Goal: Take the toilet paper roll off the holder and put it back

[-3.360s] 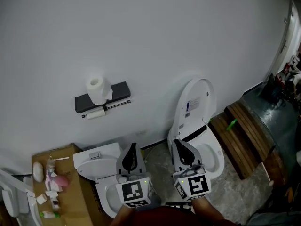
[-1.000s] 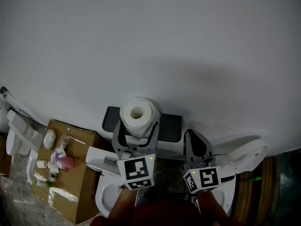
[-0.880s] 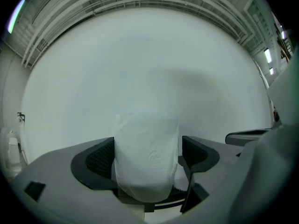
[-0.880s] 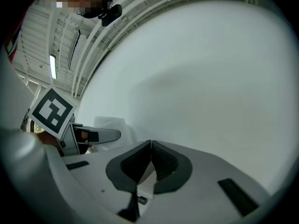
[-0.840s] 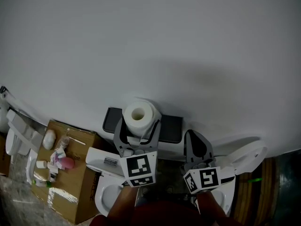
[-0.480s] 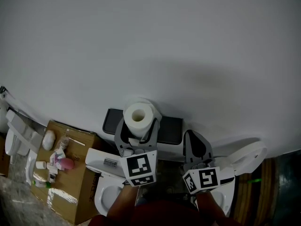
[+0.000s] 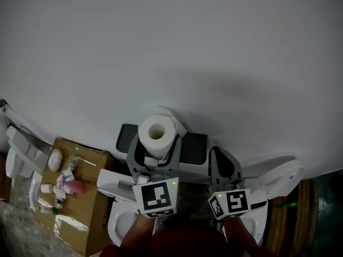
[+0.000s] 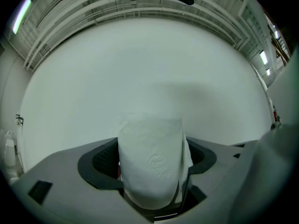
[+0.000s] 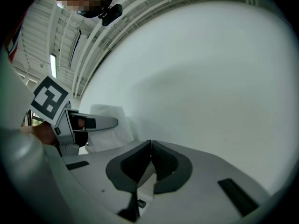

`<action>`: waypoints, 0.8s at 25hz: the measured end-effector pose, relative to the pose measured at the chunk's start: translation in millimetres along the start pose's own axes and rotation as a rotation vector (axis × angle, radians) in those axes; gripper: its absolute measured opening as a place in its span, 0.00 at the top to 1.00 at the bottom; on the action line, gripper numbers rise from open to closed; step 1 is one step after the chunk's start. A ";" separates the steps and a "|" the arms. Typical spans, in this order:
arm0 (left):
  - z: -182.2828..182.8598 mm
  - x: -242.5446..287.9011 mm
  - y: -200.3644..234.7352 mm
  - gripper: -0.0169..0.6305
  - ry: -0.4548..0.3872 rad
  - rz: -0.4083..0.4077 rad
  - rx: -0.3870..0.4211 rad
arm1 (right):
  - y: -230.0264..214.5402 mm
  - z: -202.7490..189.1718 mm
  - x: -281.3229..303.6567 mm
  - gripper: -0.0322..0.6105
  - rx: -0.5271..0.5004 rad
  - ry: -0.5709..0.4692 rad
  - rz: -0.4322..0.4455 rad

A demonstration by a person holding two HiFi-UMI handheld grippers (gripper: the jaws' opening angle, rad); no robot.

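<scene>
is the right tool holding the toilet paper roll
No, the right tool is shut on nothing; the left tool holds the toilet paper roll.

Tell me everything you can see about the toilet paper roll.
The toilet paper roll is white, soft, faintly embossed paper wound on a hollow core, standing upright with the core hole facing up. The left claw grips its sides between both pads, in front of the dark wall holder. Whether it rests on the holder is unclear.
</scene>
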State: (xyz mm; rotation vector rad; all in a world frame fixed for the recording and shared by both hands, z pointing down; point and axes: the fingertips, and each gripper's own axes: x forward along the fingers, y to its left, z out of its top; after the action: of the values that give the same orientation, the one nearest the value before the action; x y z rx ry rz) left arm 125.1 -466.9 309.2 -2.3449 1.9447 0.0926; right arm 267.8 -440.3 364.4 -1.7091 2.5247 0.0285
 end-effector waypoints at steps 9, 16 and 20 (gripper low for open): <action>46.7 -41.0 8.7 0.32 -0.035 0.000 -0.055 | 6.4 4.1 0.2 0.92 0.004 -0.008 0.017; 27.2 -80.4 21.9 0.32 0.027 0.042 -0.055 | 12.8 -0.5 1.1 0.92 0.003 0.001 0.030; 0.3 -98.7 30.5 0.32 0.069 0.084 -0.047 | 15.0 -3.4 -0.1 0.92 0.000 0.011 0.030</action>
State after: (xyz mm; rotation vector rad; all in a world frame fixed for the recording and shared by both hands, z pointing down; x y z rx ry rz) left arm 76.8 -376.0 318.4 -2.3245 2.0961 0.0648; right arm 253.8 -434.9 367.3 -1.6759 2.5584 0.0213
